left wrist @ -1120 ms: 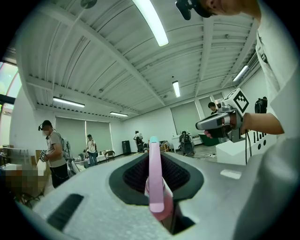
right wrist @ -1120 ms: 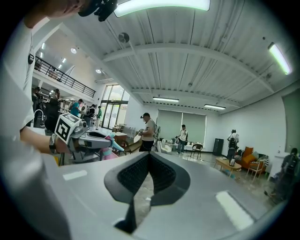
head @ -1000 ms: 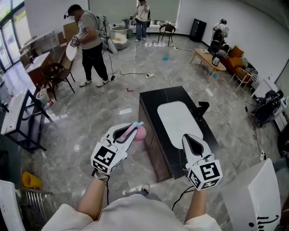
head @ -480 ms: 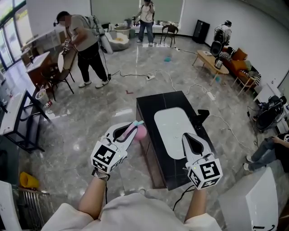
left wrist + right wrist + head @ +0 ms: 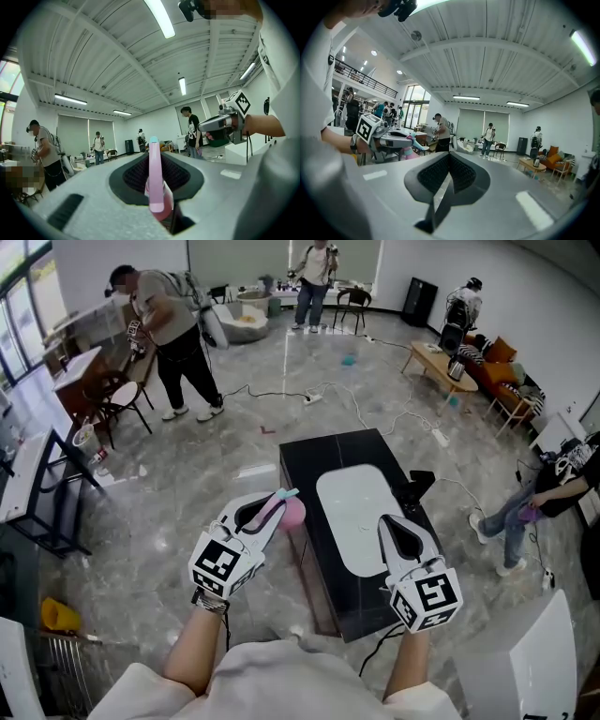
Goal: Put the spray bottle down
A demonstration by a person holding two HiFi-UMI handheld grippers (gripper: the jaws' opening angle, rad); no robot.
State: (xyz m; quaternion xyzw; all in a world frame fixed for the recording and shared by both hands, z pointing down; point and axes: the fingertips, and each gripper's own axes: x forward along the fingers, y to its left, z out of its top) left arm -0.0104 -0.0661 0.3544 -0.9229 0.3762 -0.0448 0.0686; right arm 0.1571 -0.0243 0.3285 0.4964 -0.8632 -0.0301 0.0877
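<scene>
**Spray bottle held clear of the tabletop.**
My left tool (image 5: 274, 510) grips the pink spray bottle (image 5: 292, 514) between its jaws, in the air just off the left edge of the black tabletop (image 5: 319, 451). My right tool (image 5: 392, 529), jaws closed together and empty, hovers over the tabletop's right side.

the spray bottle (image 5: 292, 514) is pink with a pale blue tip. the left gripper (image 5: 270, 510) and right gripper (image 5: 401, 538) are light grey with black ribbed pads (image 5: 136, 176). their marker cubes (image 5: 223, 566) are white with black square patterns. the table (image 5: 309, 451) is glossy black with a white oval inlay (image 5: 354, 512). the floor (image 5: 187, 484) is grey, veined like marble.
</scene>
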